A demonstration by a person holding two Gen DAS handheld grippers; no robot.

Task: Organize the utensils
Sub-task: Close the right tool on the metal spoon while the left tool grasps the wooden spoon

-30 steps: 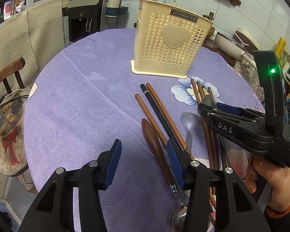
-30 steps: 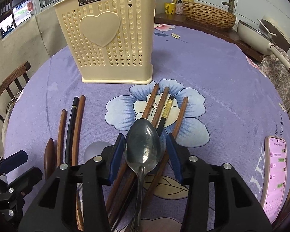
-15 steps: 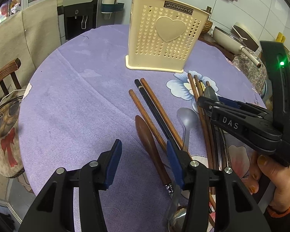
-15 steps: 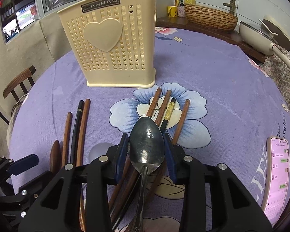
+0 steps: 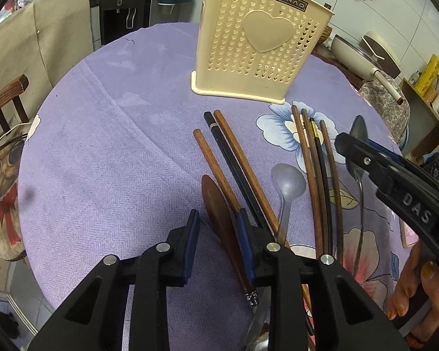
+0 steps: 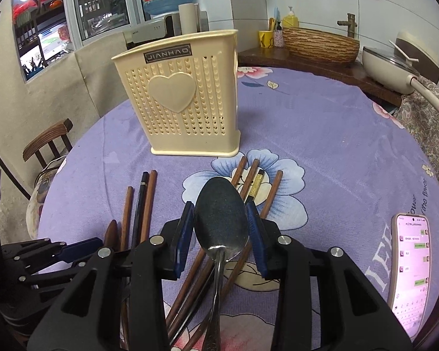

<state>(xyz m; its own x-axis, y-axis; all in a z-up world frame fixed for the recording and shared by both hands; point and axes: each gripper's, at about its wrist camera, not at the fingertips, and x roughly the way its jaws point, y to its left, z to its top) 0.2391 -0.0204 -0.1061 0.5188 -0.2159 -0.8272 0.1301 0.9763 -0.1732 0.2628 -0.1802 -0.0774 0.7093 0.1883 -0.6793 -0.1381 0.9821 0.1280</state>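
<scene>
Right hand-held gripper (image 6: 221, 228): blue pads closed against both edges of a dark metal spoon (image 6: 221, 213), bowl pointing forward toward the cream utensil holder (image 6: 184, 102), handle running back under the gripper body. Spoon appears lifted off the bench (image 6: 322, 134), which carries a purple floral cloth.

Left hand-held gripper (image 5: 218, 241): jaws wide apart, holding nothing, low over the cloth. A wooden spoon (image 5: 218, 204) lies between its pads, just inside the right one.

On the cloth: three chopsticks (image 5: 234, 158) left of a grey spoon (image 5: 288, 181); four more chopsticks (image 5: 316, 161) to its right, over the flower print. Holder stands upright beyond them. A lit phone (image 6: 411, 266) lies at the far right edge.
</scene>
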